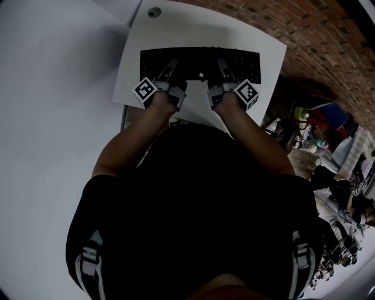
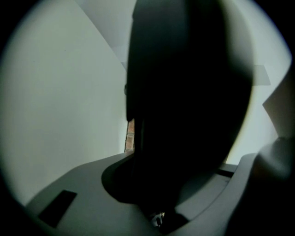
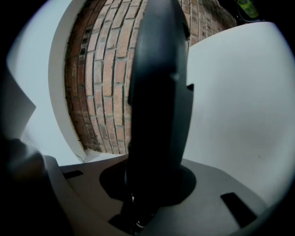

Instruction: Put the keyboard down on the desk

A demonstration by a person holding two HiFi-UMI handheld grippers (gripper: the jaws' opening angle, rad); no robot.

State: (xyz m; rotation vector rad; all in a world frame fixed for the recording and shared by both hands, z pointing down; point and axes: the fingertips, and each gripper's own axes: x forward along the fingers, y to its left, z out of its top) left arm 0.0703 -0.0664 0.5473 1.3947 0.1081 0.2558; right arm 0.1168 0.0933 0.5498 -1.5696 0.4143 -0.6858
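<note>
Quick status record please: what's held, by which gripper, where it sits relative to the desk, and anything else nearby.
held object: black keyboard
left gripper: shut on the keyboard's near edge, left half
right gripper: shut on the keyboard's near edge, right half
keyboard position: over the white desk, lying across it, keys up
contact with desk: cannot tell
desk detail: round cable hole near the far corner
surroundings: brick wall beyond the desk's right side
</note>
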